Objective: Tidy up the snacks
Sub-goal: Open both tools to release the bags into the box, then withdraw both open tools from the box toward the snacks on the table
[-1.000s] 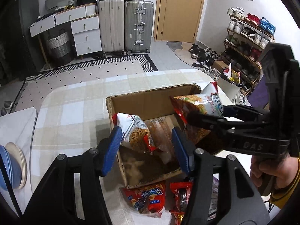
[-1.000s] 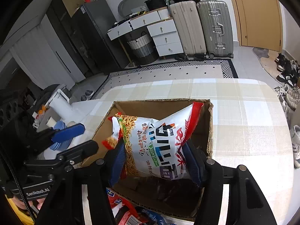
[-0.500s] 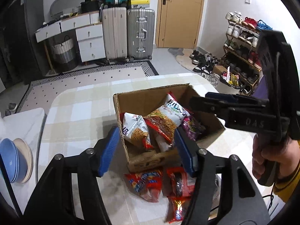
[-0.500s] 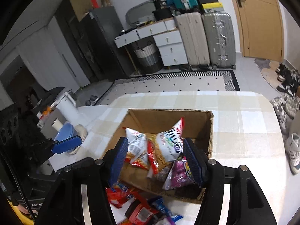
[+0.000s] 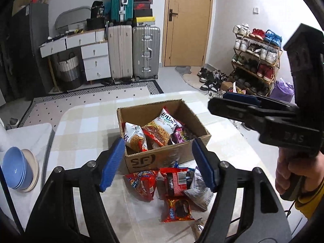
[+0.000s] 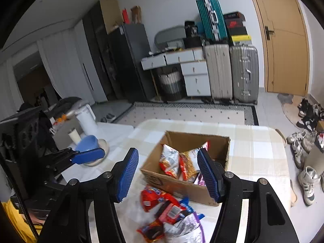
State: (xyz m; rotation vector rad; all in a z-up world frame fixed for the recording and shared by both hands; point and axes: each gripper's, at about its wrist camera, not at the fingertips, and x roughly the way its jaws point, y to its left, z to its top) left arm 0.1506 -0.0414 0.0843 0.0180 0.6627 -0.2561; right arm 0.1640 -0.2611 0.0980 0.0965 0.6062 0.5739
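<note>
While both hung above the checked table point(image 5: 85, 125), left gripper point(image 5: 159, 163) gaped wide and empty, right gripper point(image 6: 168, 175) likewise, noodle-snack bags point(image 5: 160, 130) sat inside the SF cardboard box point(image 5: 162, 158), red packets point(image 5: 141, 184) lay loose just before it.

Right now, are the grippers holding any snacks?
Left gripper: open, holding nothing.
Right gripper: open, holding nothing.

The left gripper point(image 5: 158, 163) has black arms with silver screws and blue ribbed pads point(image 5: 113, 163). The right gripper point(image 6: 168, 174) looks the same; at the right of the left view its black body carries grey letters "DAS". The hand point(image 5: 291, 174) has bare skin and a yellow sleeve point(image 5: 309, 200).
</note>
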